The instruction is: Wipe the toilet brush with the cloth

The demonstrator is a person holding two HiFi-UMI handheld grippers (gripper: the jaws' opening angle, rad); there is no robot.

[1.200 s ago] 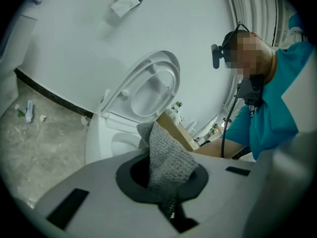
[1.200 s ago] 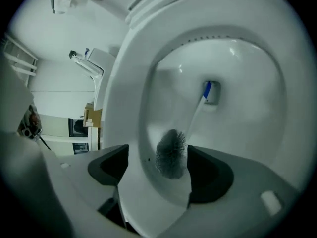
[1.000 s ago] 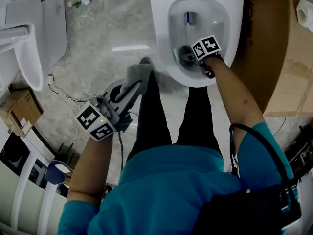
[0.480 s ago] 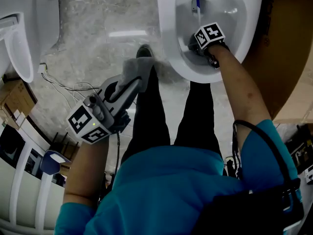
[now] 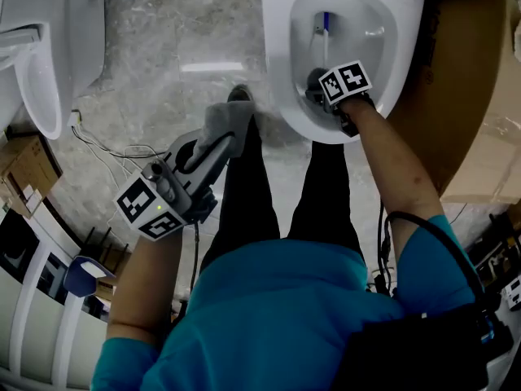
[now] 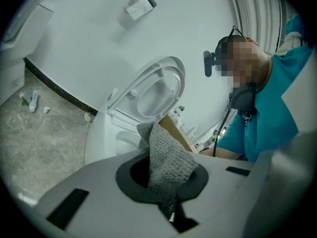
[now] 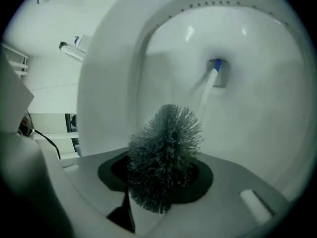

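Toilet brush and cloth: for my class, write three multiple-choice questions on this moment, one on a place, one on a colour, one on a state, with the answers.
1. The bristle head of the toilet brush is:
A. on the floor
B. between the jaws of the right gripper
C. in a bucket

2. The cloth is:
A. red
B. grey
C. yellow

3. The left gripper is:
A. open and empty
B. shut on the toilet brush
C. shut on the cloth

Answers:
1 B: the bristles fill the right gripper's jaws, which have just been closing.
2 B: the left gripper view shows a grey knit.
3 C: the cloth is pinched between its jaws.
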